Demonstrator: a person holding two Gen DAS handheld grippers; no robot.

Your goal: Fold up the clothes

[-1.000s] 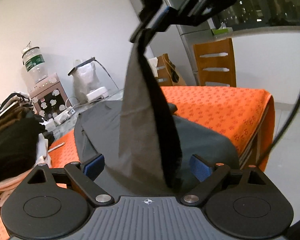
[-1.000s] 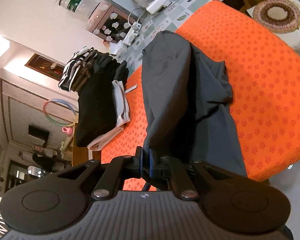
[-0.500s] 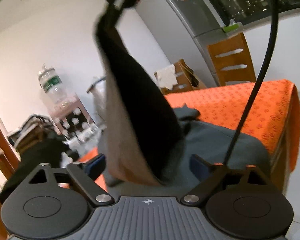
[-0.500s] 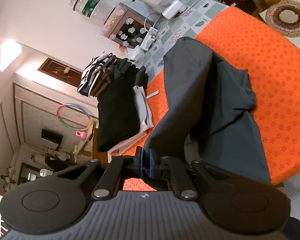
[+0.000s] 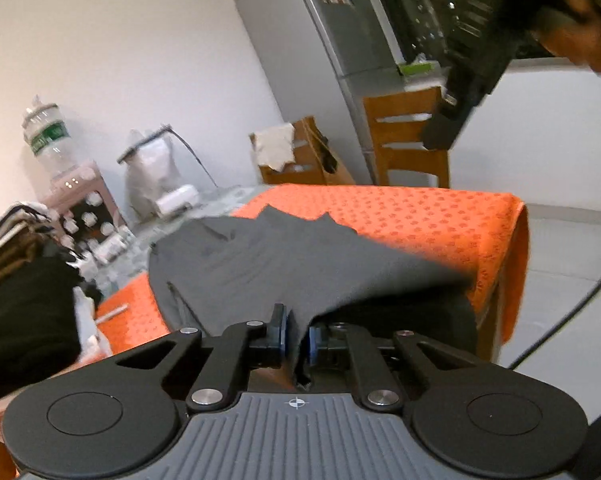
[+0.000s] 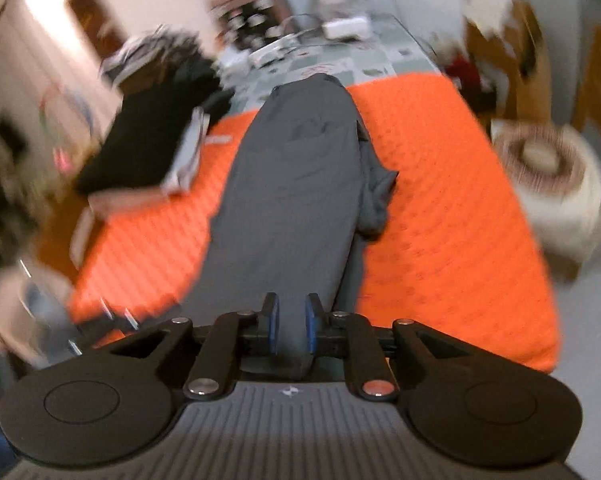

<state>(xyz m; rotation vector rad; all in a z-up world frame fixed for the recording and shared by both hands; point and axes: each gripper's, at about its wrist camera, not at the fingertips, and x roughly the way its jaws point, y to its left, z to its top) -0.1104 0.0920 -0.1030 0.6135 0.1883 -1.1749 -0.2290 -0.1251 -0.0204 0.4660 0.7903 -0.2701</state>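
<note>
Mid-fold, by the look of it; grey garment [image 6: 296,184] spread lengthwise down the middle of the orange-covered table [image 6: 440,208], far end reaching the far edge of the orange cloth, near end drooping over the near edge toward both grippers; surface mostly smooth in the right wrist view, one bunched flap lying along its right side, not yet tucked.

Left gripper [image 5: 297,338] clamped on the near hem of the garment, blue pads pressed close with a thin fold of grey cloth pinched between them; fabric rising from the pinch and fanning out across the table toward the far-left corner.

Right gripper [image 6: 291,330] with jaws a little apart, grey cloth visible in the gap; hard to tell whether gripping or merely straddling the fabric, given heavy motion blur in that view.

Already done, judging from the scene: a stack of folded clothes [image 6: 152,136] resting at the left edge of the table, dark pieces on top, pale ones beneath, striped items behind; suggests several garments finished.

Still to do, as a judgement: flatten the bunched right flap; bring the near end over toward the far end; halve again to a compact packet; move onto the stack. No further unfolded clothes plainly visible, though much of the room blurred.
</note>
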